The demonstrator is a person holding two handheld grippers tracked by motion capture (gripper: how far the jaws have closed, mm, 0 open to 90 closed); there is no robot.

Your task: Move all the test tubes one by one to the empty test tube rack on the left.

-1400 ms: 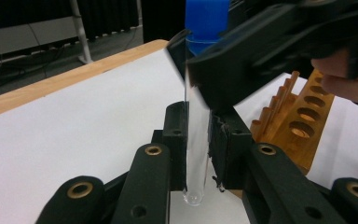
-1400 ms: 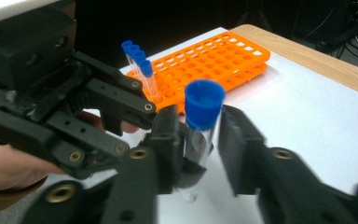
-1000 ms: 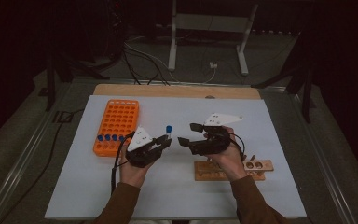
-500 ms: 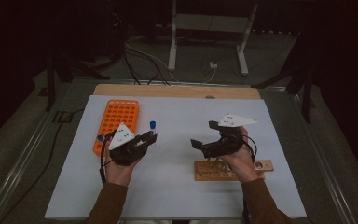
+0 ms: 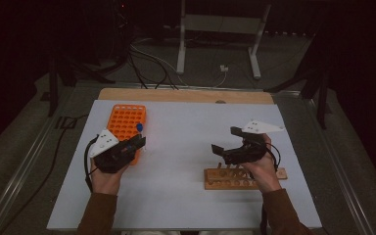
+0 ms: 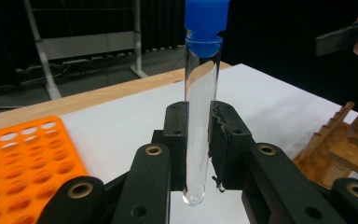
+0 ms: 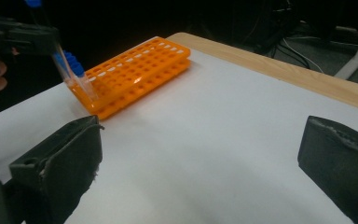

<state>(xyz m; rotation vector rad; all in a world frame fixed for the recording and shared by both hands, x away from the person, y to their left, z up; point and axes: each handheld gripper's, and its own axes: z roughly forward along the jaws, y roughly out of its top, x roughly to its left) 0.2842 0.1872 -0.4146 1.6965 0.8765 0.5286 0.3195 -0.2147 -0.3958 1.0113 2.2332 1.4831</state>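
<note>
A clear test tube with a blue cap [image 6: 200,116] stands upright between the jaws of my left gripper [image 6: 198,140], which is shut on its lower part. In the high view this gripper [image 5: 139,142] holds the tube [image 5: 139,128] over the near right edge of the orange rack [image 5: 126,122]. My right gripper [image 5: 225,139] hovers above the left part of the wooden rack [image 5: 235,178]. Its jaws have just been opening and stand wide with nothing between them [image 7: 205,158]. The right gripper view shows the tube [image 7: 72,70] at the orange rack [image 7: 135,70].
The white mat [image 5: 186,147] covers the table, with a wooden strip [image 5: 186,95] along its far edge. A few blue-capped tubes sit in the orange rack's near end. Cables and a metal stand [image 5: 220,29] lie on the floor beyond the table.
My left hand has carried the tube leftward from the middle of the mat to the orange rack. My right hand has drawn away to the right, and its jaws have spread wider.
</note>
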